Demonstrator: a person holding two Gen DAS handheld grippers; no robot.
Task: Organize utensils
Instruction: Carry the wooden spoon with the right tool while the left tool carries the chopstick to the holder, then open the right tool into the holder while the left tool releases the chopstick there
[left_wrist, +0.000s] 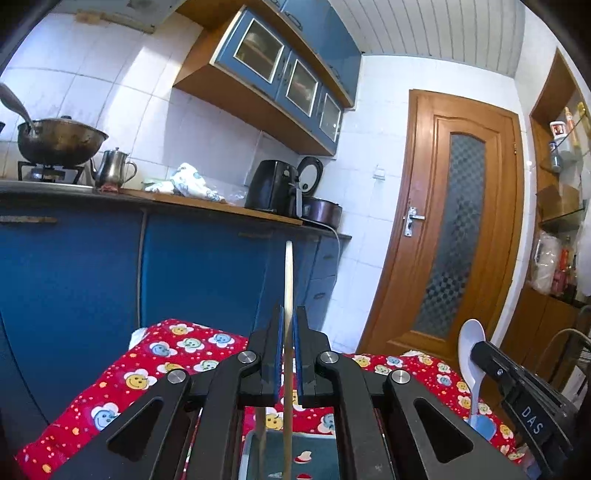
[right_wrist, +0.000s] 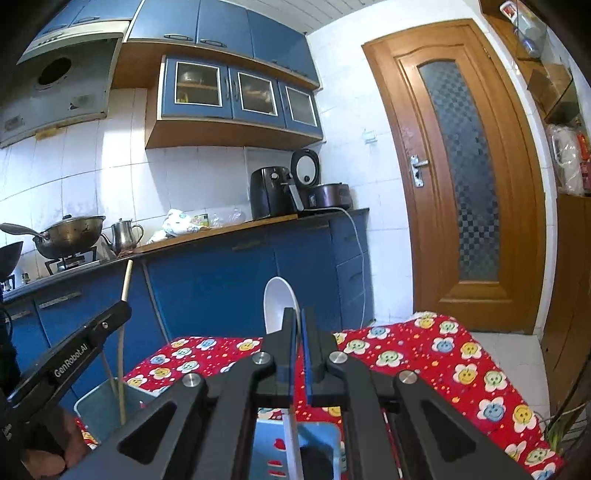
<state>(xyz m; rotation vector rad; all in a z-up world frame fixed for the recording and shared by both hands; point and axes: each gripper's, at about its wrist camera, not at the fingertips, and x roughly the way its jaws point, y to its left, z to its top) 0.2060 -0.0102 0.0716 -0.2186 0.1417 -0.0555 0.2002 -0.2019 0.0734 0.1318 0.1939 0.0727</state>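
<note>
My left gripper (left_wrist: 289, 314) is shut on a thin wooden chopstick (left_wrist: 288, 273) that stands upright, its lower end reaching down into a grey-green holder (left_wrist: 275, 452). A second stick (left_wrist: 260, 439) stands in that holder. My right gripper (right_wrist: 300, 314) is shut on the handle of a white spoon (right_wrist: 279, 299), bowl up, over a blue holder (right_wrist: 321, 437). In the left wrist view the right gripper (left_wrist: 476, 349) with the spoon (left_wrist: 471, 339) is at the right. The right wrist view has the left gripper (right_wrist: 125, 306), chopstick (right_wrist: 126, 280) and grey-green holder (right_wrist: 98, 404) at the left.
Both holders stand on a table under a red cloth with smiley flowers (right_wrist: 424, 354). Beyond it run blue kitchen cabinets (left_wrist: 92, 280) with a wok (left_wrist: 59, 142), a kettle (left_wrist: 112, 168) and an air fryer (left_wrist: 271, 188) on the counter. A wooden door (right_wrist: 461, 166) is at the right.
</note>
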